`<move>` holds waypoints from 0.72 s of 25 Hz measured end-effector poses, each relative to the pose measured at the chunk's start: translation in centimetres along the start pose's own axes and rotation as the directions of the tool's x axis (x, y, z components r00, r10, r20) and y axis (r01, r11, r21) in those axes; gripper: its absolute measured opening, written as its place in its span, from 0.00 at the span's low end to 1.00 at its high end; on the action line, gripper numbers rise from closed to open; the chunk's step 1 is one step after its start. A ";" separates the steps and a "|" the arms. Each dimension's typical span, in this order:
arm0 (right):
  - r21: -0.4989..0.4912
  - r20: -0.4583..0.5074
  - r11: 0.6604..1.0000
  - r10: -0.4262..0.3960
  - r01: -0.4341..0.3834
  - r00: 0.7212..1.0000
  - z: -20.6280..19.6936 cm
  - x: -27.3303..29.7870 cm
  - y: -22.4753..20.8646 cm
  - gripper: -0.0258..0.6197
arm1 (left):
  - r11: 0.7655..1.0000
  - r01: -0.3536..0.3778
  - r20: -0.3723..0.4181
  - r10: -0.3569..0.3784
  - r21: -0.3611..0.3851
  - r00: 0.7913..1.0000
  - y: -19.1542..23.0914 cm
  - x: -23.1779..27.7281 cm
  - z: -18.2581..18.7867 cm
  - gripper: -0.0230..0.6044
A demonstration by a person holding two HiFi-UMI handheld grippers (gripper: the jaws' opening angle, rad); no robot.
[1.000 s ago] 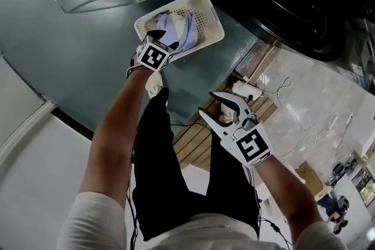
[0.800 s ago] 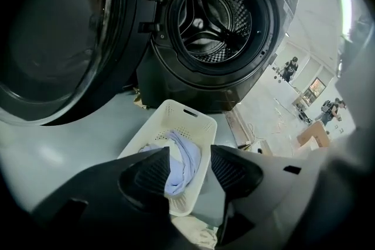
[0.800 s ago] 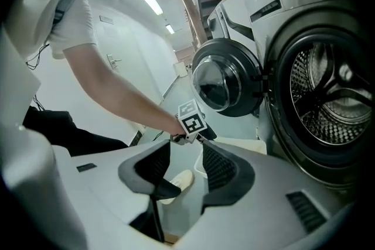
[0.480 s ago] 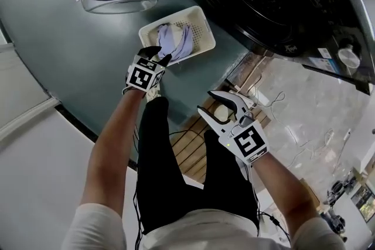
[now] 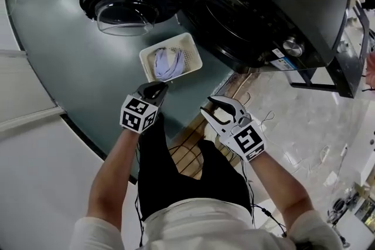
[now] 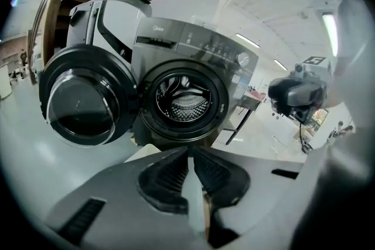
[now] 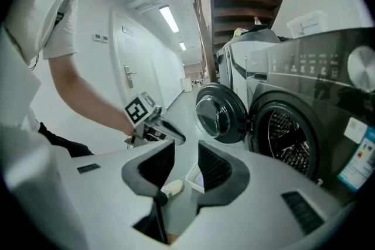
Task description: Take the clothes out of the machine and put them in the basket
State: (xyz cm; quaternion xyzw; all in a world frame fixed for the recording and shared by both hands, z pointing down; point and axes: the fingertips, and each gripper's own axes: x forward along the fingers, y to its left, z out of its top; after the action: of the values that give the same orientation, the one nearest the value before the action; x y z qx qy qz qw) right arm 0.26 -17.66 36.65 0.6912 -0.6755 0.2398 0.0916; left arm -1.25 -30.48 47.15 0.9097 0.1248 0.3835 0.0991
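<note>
Standing on the grey-green floor (image 5: 64,67) just in front of the dark front-loading washing machine (image 5: 252,14), the white perforated plastic basket (image 5: 188,43) holds the pale lilac clothes (image 5: 166,64). They lie bunched toward the left half of the basket as the head view shows it. The machine's round glass door (image 5: 126,6) is swung wide open to the left of the porthole. Through that porthole the left gripper view shows the perforated metal drum (image 6: 180,99).

The left gripper (image 5: 156,89) hangs in the air on the near side of the basket, apart from both the basket and the clothes, and points down toward the machine. Its jaws have just been closing and stand all but together. Only a thin slit shows between the ribbed pads (image 6: 170,175), and nothing is caught in them.

The right gripper (image 5: 214,106) is held just to the right of the left one, at about the same level in the head view, and is aimed at the machine's front. Its jaws have also just been closing, yet a clear gap stands between the pads, with nothing held there. Through that gap the right gripper view shows a corner of the basket and a pale shoe (image 7: 172,187) on the floor below. The same view catches the left gripper off to its left, with the bare forearm behind it.
</note>
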 end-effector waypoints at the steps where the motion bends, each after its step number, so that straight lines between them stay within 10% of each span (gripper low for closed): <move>1: -0.003 0.017 1.000 -0.007 0.007 1.000 0.6 -0.9 -0.1 0.23 | 1.000 0.004 0.017 -0.004 0.001 1.000 -1.4 -1.0 0.8 0.08; 18: -0.024 0.084 1.000 0.012 -0.010 0.996 6.8 -17.1 4.2 0.08 | 0.978 0.153 0.113 -0.169 0.141 0.979 -26.4 -13.5 10.8 0.03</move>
State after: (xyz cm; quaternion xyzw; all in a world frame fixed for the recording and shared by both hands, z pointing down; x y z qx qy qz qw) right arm -1.95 -5.75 22.16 0.6958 -0.6853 0.2031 0.0701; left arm -6.50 -10.46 23.39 0.9233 0.2167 0.3076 0.0776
